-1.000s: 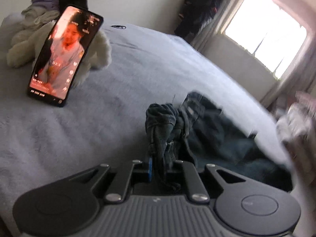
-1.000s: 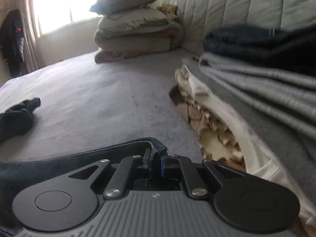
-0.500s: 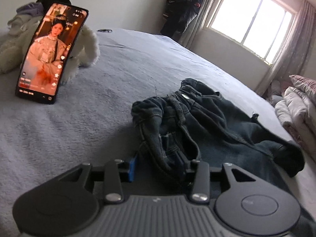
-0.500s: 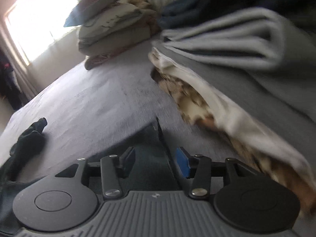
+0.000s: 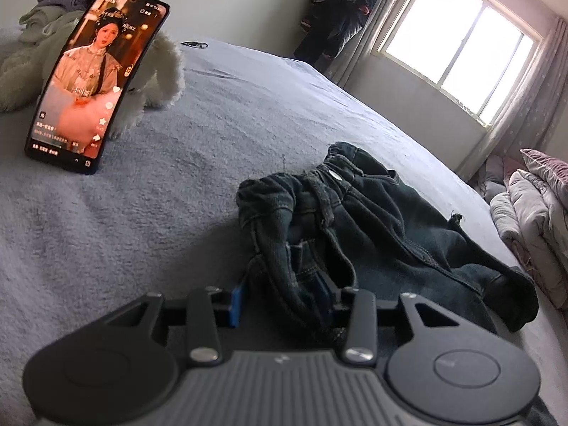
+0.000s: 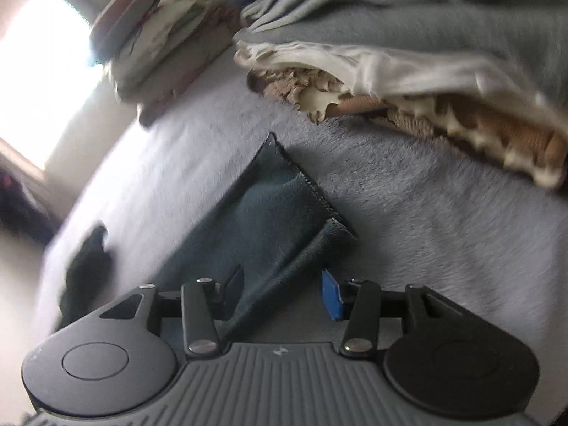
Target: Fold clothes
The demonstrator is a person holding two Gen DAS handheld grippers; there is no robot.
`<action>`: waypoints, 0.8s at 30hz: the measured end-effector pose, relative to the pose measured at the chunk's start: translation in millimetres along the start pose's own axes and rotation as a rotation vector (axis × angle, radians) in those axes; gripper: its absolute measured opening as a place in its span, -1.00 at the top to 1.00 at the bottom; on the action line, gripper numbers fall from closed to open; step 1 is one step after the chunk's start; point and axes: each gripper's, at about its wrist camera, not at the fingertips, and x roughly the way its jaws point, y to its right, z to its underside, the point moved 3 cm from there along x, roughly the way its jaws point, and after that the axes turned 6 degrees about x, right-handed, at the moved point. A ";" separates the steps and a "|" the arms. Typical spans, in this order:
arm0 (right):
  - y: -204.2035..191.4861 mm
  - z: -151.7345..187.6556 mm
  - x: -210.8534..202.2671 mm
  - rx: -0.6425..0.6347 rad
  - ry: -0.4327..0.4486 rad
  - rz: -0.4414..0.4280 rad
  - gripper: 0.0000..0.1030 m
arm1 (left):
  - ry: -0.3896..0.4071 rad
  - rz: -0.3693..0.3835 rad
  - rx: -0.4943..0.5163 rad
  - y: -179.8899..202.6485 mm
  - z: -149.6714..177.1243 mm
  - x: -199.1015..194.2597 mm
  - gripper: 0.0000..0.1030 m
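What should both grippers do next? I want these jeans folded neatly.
Probably pinch the jeans again: both the left gripper and right gripper stand open, jaws just narrowing, denim loose between them, waistband still bunched.

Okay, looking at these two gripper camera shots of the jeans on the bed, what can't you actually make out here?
- Left wrist view: whether the left gripper presses the jeans; bunched denim covers its right pad.
- Left wrist view: small text on the phone, too small.
- Right wrist view: the pillow stack and the dark lump at left, smeared by motion blur.
- Right wrist view: the folded pile, cut off by the top edge.
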 end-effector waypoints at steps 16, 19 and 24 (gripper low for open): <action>1.7 19.2 -9.6 -0.273 0.105 0.219 0.88 | -0.054 -0.050 0.130 -5.6 4.6 -13.8 0.73; -8.5 28.5 -13.2 -0.374 0.169 0.265 0.58 | -0.030 -0.064 0.203 0.2 6.6 -17.8 0.52; -18.1 30.8 -24.0 -0.418 0.323 0.360 0.10 | 0.022 -0.120 0.139 -12.1 -0.2 -34.6 -0.41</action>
